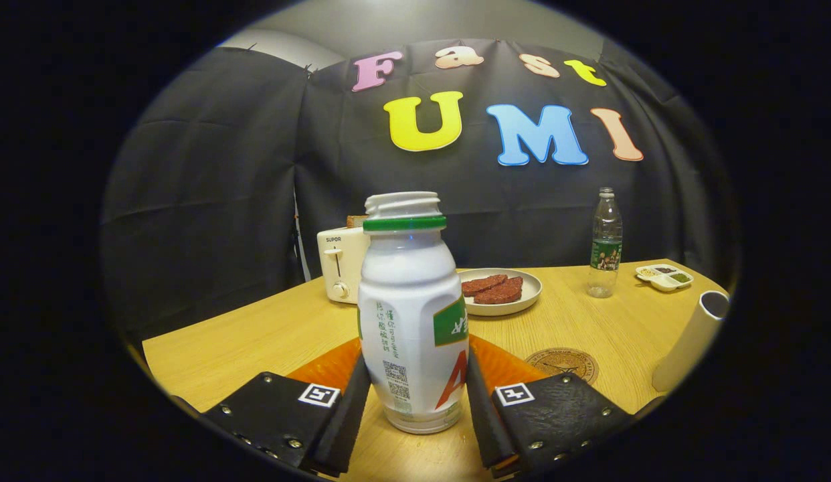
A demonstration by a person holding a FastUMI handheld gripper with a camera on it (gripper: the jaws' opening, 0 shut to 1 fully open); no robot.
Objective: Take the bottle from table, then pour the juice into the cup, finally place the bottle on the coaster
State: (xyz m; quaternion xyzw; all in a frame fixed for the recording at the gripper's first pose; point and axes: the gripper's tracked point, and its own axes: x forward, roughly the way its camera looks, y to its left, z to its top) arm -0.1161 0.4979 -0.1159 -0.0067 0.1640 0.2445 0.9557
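A white juice bottle (410, 314) with a green neck ring and no cap stands upright between my fingers. My gripper (417, 402) is shut on the bottle, with one finger against each side of its lower body. The bottle's base looks to be resting on the wooden table (255, 341). Just beyond the right finger lies a round brown coaster (564, 363), flat on the table. Further right, past the coaster, stands a tall white cup (690, 341) with its mouth open at the top.
Behind the juice bottle stands a white toaster (340, 266) with bread in it. To its right is a plate (532, 289) with two brown patties. A clear water bottle (605, 244) and a small white divided dish (664, 277) sit at the far right.
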